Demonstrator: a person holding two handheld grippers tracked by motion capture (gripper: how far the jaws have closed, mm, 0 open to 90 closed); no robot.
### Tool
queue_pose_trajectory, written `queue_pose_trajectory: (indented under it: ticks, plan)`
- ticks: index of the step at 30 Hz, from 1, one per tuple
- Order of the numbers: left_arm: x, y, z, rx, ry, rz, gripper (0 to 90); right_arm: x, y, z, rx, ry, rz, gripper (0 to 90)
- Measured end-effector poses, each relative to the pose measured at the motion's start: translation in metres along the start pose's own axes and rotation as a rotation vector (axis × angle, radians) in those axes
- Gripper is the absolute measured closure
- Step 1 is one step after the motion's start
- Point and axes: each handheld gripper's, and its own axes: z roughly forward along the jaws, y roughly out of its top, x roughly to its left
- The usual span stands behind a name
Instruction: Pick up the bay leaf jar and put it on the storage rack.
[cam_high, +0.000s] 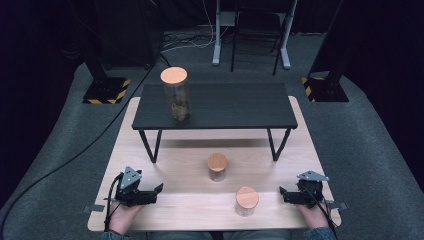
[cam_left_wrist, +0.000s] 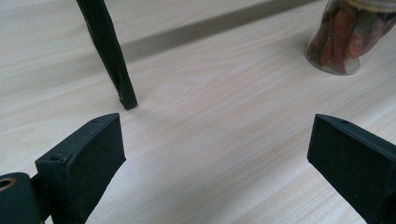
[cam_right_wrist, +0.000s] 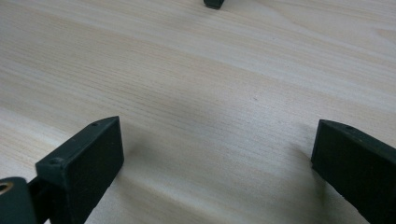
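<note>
Both grippers rest low near the bottom edge of the high view, each held from below by a hand: the left gripper (cam_high: 159, 189) at lower left, the right gripper (cam_high: 281, 192) at lower right. Their jaws stand wide apart with nothing but bare wood between them, as each gripper view confirms, so both tools are released and grasp nothing. They seem parked at the near corners to leave the middle free. Two short jars with round wooden lids stand there: the middle jar (cam_high: 217, 167) at the frame's centre, and the near jar (cam_high: 247, 201) lower and slightly right, closer to the right gripper. The left gripper view catches a jar of red dried pieces (cam_left_wrist: 348, 37) at its upper right. A tall jar (cam_high: 175, 96) stands on the dark shelf (cam_high: 235, 107) in the upper half, toward its left end. The shelf's legs (cam_left_wrist: 107, 51) land on the light tabletop (cam_high: 175, 165), fencing the far side; open wood lies between grippers and jars, so either approach looks unobstructed.
</note>
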Motion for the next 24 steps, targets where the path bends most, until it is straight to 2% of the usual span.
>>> queue_pose_trajectory:
  ticks: [5,18,24]
  plan:
    - [0.000,-0.002,0.005,0.017,-0.007,0.002,3.7,0.000,0.000,0.000,0.000,0.000,0.000,1.5]
    - [0.008,-0.016,0.016,0.077,-0.003,-0.026,4.2,0.000,0.000,0.000,0.000,0.001,0.000,1.4]
    - [0.009,-0.020,0.021,0.122,-0.009,-0.033,4.3,0.000,0.000,0.000,0.000,0.001,0.000,1.4]
